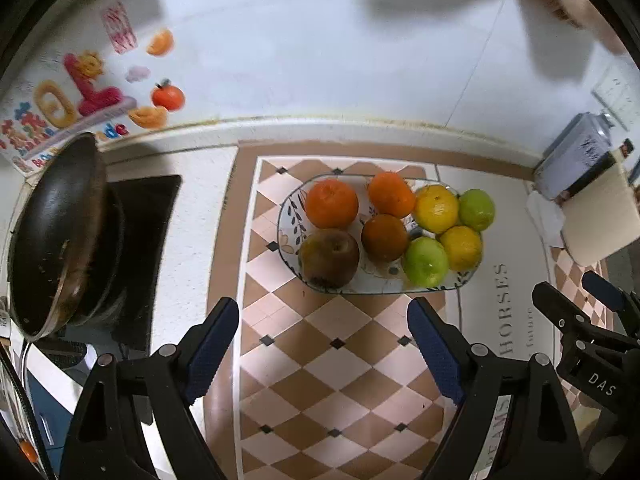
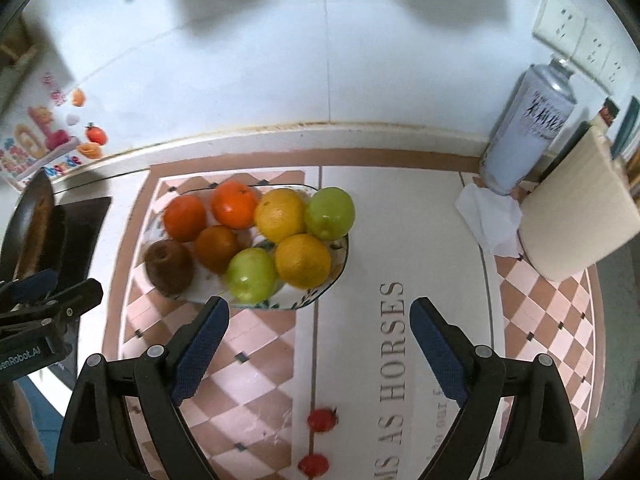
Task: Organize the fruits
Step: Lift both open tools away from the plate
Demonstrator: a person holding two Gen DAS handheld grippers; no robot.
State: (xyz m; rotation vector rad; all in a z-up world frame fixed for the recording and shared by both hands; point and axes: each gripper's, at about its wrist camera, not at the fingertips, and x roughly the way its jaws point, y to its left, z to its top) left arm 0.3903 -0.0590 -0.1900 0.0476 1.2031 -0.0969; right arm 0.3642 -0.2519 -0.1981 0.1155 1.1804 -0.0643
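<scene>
A patterned oval plate [image 1: 290, 208] [image 2: 320, 292] on a checkered mat holds several fruits: three oranges [image 1: 332, 203] [image 2: 234, 204], two yellow citrus [image 1: 436, 208] [image 2: 303, 261], two green apples [image 1: 425, 261] [image 2: 252, 274] and a brown apple [image 1: 329, 258] [image 2: 169, 261]. My left gripper [image 1: 323, 340] is open and empty, just in front of the plate. My right gripper [image 2: 319, 340] is open and empty, in front of the plate's right end. Two small red fruits [image 2: 322, 419] lie on the mat between its fingers.
A black pan [image 1: 60, 236] sits on a stove at the left. A spray can [image 2: 528, 128], crumpled tissue [image 2: 490, 218] and a beige board [image 2: 576, 216] stand at the right. A tiled wall with stickers [image 1: 80, 92] is behind.
</scene>
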